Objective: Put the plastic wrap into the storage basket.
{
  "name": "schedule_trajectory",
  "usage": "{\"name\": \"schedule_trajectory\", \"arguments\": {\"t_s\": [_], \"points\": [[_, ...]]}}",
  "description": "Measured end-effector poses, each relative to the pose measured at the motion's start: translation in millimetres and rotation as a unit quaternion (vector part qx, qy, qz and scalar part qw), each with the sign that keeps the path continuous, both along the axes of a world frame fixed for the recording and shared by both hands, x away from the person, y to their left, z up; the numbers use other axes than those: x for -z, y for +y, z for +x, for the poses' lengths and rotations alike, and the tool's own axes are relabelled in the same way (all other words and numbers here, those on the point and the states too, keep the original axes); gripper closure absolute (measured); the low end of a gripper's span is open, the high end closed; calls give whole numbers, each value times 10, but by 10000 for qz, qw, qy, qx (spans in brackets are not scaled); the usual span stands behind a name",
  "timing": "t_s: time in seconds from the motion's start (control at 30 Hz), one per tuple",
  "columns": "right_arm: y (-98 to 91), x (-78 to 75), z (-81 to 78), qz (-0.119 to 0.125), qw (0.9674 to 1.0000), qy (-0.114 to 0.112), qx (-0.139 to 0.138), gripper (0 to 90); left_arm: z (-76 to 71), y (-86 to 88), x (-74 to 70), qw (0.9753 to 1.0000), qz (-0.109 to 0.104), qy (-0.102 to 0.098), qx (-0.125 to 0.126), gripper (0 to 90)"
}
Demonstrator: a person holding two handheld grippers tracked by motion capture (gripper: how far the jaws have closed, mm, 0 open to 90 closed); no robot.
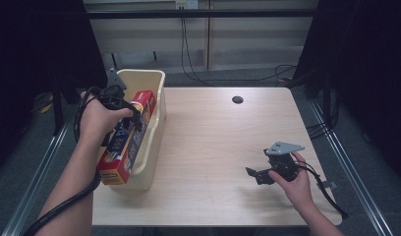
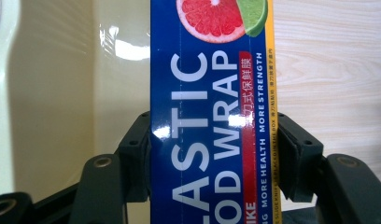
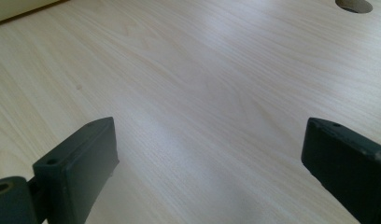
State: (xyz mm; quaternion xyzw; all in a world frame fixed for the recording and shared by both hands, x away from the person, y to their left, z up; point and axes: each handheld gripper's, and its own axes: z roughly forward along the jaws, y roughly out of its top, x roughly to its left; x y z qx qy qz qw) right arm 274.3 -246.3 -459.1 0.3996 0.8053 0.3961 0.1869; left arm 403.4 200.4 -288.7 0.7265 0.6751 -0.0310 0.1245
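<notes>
A long plastic wrap box, blue on its face and red on its side, lies lengthwise in the cream bin at the table's left. My left gripper is shut on the box about midway along it. In the left gripper view the two black jaws press both sides of the box, over the bin's inner wall. My right gripper is low over the table near the front right, open, its jaws wide apart with bare wood between them.
The light wooden table has a round cable hole near its far edge, also seen as a hole in the right gripper view. Cables trail from both grippers. Metal rails run along both sides of the table.
</notes>
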Motion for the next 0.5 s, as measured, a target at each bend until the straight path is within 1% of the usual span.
{"name": "schedule_trajectory", "arguments": {"t_s": [0.03,0.07,0.1,0.13,0.2,0.27,0.33,0.43,0.47,0.5], "points": [[0,-1,0,3,10000,1,-4,32,3,6,13,10000,39,-12,20,408],[0,-1,1,3,10000,-5,-4,32,-2,-4,28,10000,-16,-10,-36,408],[0,-1,2,4,10000,-3,-5,32,1,3,37,10000,-8,9,9,407],[1,3,3,-5,10000,-18,-9,32,2,-1,48,10000,-19,36,-34,407],[5,5,2,-12,10000,-24,-15,32,7,2,66,10000,-15,61,-14,407],[9,4,1,-5,10000,-19,-10,32,12,-1,92,10000,47,53,-3,407],[6,2,2,-9,10000,-18,6,32,16,-2,118,10000,18,73,-34,407],[3,4,6,6,10000,-20,-12,32,22,-8,175,9999,21,111,-20,407],[5,4,5,0,10000,-20,1,32,25,-12,197,9999,-9,142,-10,407],[5,5,5,-5,10000,-32,-6,32,26,-18,221,9999,15,130,-16,407]]}}
